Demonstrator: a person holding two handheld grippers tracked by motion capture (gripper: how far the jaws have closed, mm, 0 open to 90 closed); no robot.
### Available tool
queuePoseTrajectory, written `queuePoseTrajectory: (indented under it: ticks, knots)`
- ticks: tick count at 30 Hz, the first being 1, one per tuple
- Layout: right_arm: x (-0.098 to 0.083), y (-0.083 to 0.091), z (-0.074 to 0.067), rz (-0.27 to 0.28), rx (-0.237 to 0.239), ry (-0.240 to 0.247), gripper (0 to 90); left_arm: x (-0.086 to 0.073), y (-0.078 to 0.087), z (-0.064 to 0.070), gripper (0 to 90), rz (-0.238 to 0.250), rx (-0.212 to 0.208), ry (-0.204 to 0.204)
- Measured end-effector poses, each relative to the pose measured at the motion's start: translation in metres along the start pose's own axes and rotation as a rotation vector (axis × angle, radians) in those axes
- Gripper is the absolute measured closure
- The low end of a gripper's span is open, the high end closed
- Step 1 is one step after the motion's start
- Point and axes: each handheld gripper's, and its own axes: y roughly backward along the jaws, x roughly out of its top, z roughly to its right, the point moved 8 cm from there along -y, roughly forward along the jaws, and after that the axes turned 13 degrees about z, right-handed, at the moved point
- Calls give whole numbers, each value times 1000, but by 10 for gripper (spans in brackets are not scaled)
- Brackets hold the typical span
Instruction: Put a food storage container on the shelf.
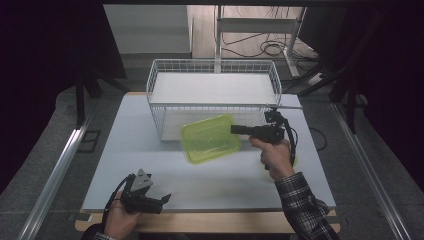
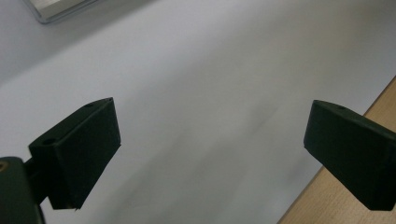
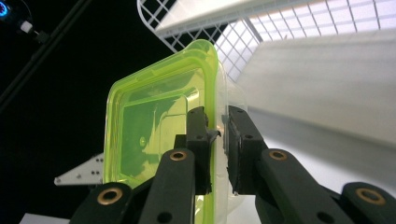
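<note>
A lime-green lidded plastic container hangs tilted above the table, just in front of the white wire basket. My right gripper is shut on the container's right rim; in the right gripper view both jaws pinch the green lid edge and clear wall of the container, with the right gripper clamped on it. My left gripper rests low at the table's front left edge. Its jaws stand wide apart in the left gripper view, left gripper, with nothing between them.
The wire basket holds a white shelf board and stands at the back of the grey table top. A wooden edge strip runs along the table's front. Desk legs and cables lie on the floor beyond.
</note>
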Motion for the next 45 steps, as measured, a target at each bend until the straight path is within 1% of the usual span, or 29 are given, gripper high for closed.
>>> queuePoseTrajectory:
  ticks: [3, 8, 17, 23, 30, 40, 43, 45]
  knots:
    - [10, 0, -1, 17, -1, -4, 803, 0, 0, 0, 33, 1, -3, 1]
    - [23, 0, -2, 34, -8, -14, 803, 0, -1, 0, 32, -4, -2, -8]
    - [49, -1, -10, 72, -19, 6, 803, -1, -2, -1, 25, -7, 1, -11]
    - [67, -5, -13, 101, -39, 19, 803, -1, -2, -1, 7, -11, -4, -2]
    - [87, -10, -16, 135, -67, 36, 803, -2, -3, 0, 6, -14, -6, -8]
    - [110, -19, -11, 171, -121, 52, 802, -1, -3, 0, 5, -13, 0, -17]
    - [114, -23, -8, 177, -138, 63, 802, -2, -3, 0, 5, -13, 1, -20]
    - [115, -26, -7, 180, -146, 62, 802, -2, -3, 0, 5, -14, 0, -21]
